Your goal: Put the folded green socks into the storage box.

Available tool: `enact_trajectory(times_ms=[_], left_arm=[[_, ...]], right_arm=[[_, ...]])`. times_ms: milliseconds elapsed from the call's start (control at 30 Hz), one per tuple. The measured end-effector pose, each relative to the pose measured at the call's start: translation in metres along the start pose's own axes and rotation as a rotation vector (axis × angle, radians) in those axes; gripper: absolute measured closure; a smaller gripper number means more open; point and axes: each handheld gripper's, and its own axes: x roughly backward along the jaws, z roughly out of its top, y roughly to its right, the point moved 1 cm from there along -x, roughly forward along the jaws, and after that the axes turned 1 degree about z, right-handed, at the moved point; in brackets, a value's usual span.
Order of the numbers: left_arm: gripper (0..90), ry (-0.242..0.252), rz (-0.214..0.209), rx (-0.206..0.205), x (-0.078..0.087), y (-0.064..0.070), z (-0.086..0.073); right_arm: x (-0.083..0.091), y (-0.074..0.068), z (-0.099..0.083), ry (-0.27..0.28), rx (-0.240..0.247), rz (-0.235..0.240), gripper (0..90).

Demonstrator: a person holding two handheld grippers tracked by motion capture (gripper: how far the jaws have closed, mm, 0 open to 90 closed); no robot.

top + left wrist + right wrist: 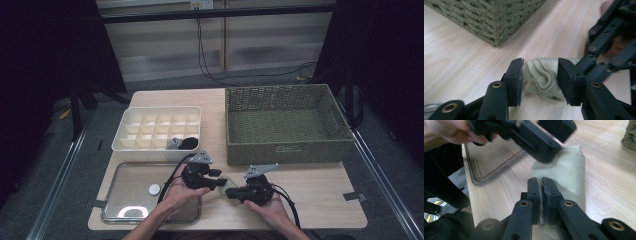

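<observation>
**Cloth handling: both grippers engaged, placement not yet made**

Status. The pale green cloth (570, 173) lies bunched on the counter (320, 190), between the two grippers and just in front of the person. It is a small rolled or folded piece; its type cannot be told.

Right gripper (541, 195). The fingers (534, 195) are pressed together with only a thin fold of the cloth edge showing between the pads. Judged state: clamped on the near end of the cloth.

Left gripper (540, 75). The fingers (515, 80) stand at a medium gap, one on each side of the crumpled far end of the cloth. The left pad touches the fabric and the right pad lies against it or just beside it. Whether the fingers already squeeze the cloth cannot be told.

Surroundings relative to the fingers. The woven basket (287, 150) stands beyond both fingertips, near but apart. The metal tray (125, 210) lies outboard of the left gripper, with a small white disc (154, 189) on it. The white divided box (125, 145) stands beyond the tray; two of its near compartments hold a grey item and a dark item.

Progress, as a judgement. Done: the cloth is secured at one end and bracketed at the other. Left: firm up the left grip if needed, finish rolling or folding, then carry the cloth to a container. Which container is intended cannot be told.
</observation>
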Motion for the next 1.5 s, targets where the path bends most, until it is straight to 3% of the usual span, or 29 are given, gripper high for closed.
enact_trajectory(times_ms=[67, 200, 333, 433, 567, 767, 900, 1033, 1133, 1500], left_arm=[[54.4, 0.006, -0.005, 0.006, -0.003, 0.0, 0.0], [49.5, 0.043, -0.015, 0.007, 0.01, 0.006, 0.007], [49.5, -0.012, 0.013, 0.006, 0.001, 0.002, 0.001], [48.5, -0.036, -0.002, 0.011, -0.006, -0.001, -0.002], [46.4, -0.074, 0.012, -0.026, -0.008, 0.002, -0.002], [45.9, -0.062, 0.004, -0.031, -0.011, 0.007, -0.002], [45.5, -0.063, 0.004, -0.029, -0.012, 0.007, -0.002], [44.9, -0.069, -0.003, -0.037, -0.012, 0.007, -0.002], [44.2, -0.052, -0.008, -0.028, -0.015, 0.008, -0.003], [41.0, -0.106, -0.053, -0.058, -0.021, 0.011, -0.006]], right_arm=[[0.001, 0.0, 0.001, -0.007, 0.011, -0.007, 85.4], [0.002, 0.001, 0.0, -0.009, 0.007, -0.001, 85.4], [0.003, 0.001, 0.0, -0.007, 0.001, 0.0, 85.3], [0.003, 0.0, 0.0, -0.011, 0.007, -0.005, 85.2], [0.006, 0.0, -0.001, -0.017, 0.018, -0.016, 84.1], [0.018, -0.002, 0.0, -0.001, 0.0, -0.033, 72.5], [0.03, 0.001, 0.003, 0.024, -0.013, -0.047, 70.8], [0.038, 0.008, 0.003, 0.028, -0.032, -0.103, 67.3], [0.039, 0.011, 0.002, 0.016, -0.029, -0.131, 67.5], [0.033, 0.019, -0.005, -0.016, -0.05, -0.155, 72.9]])
